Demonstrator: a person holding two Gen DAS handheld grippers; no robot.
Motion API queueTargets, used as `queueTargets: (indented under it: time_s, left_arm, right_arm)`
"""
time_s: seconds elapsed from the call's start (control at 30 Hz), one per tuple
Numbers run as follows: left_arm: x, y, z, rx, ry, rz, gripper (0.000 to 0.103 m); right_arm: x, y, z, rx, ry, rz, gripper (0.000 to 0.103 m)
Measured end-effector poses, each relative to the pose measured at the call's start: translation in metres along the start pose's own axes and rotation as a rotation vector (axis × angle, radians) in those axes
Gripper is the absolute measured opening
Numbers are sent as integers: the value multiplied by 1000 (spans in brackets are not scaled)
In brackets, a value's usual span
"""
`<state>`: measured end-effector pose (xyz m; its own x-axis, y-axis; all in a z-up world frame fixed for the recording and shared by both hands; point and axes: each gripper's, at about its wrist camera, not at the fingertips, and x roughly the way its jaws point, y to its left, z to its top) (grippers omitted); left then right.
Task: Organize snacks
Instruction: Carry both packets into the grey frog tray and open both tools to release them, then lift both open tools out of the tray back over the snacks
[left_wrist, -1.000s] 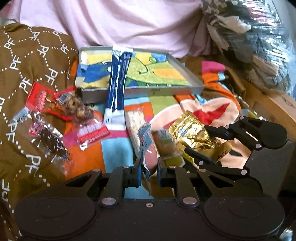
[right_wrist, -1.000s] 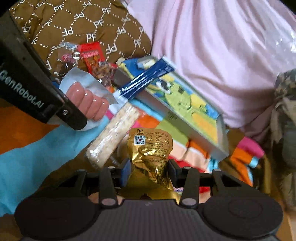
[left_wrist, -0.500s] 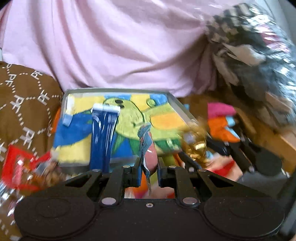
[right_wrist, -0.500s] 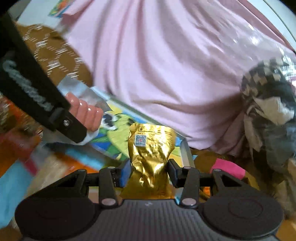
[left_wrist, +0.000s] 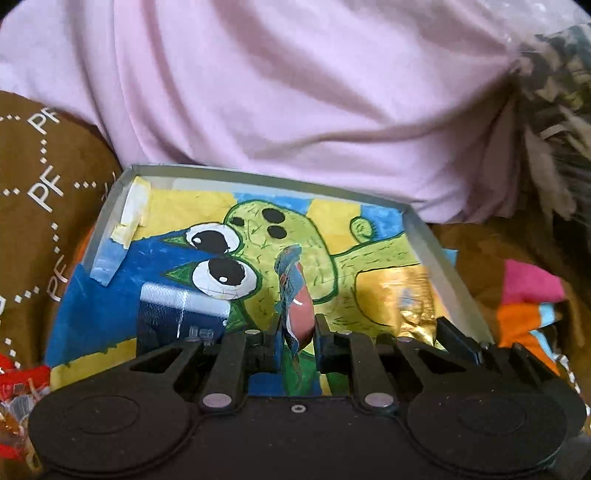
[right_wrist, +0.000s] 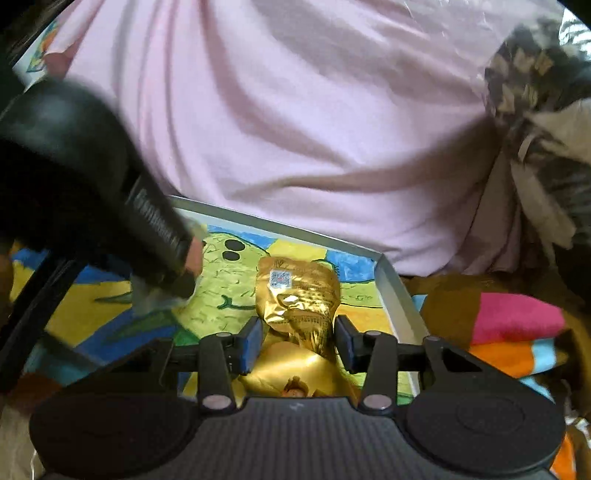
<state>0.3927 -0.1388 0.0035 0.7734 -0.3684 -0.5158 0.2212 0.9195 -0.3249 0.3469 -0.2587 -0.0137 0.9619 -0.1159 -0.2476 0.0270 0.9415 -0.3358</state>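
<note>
My left gripper (left_wrist: 295, 328) is shut on a pink sausage snack (left_wrist: 301, 314) in a clear wrapper and holds it over the grey tray (left_wrist: 258, 175) with a green cartoon picture inside. My right gripper (right_wrist: 298, 343) is over the tray's right part (right_wrist: 388, 280). Its jaws stand apart on either side of a gold foil packet (right_wrist: 299, 295), which looks loose between them. The gold packet also shows in the left wrist view (left_wrist: 410, 295). A blue stick packet (left_wrist: 181, 314) lies in the tray at the left.
Pink fabric (left_wrist: 295, 92) rises behind the tray. A brown patterned quilt (left_wrist: 40, 177) lies at the left. Red snack packets (left_wrist: 18, 380) lie at the lower left. Colourful cloth (right_wrist: 517, 332) and a dark patterned bundle (right_wrist: 535, 92) are at the right.
Both grippers have moved forward from the snack pile to over the tray, carrying the sausage and the gold packet. The right gripper's jaws have opened wider around the gold packet.
</note>
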Motion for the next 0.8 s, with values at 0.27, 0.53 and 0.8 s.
queueTargets:
  time_s: [0.27, 0.53, 0.8]
  left_arm:
    - [12, -1, 5, 15, 41, 2, 18]
    - [-4, -2, 15, 5, 14, 30, 55]
    - [-49, -5, 20, 28, -66, 62, 84]
  right_arm:
    - [19, -7, -6, 132, 73, 49, 47]
    - [9, -3, 0, 135, 68, 70, 79]
    - [-17, -11, 7, 155, 29, 16, 102]
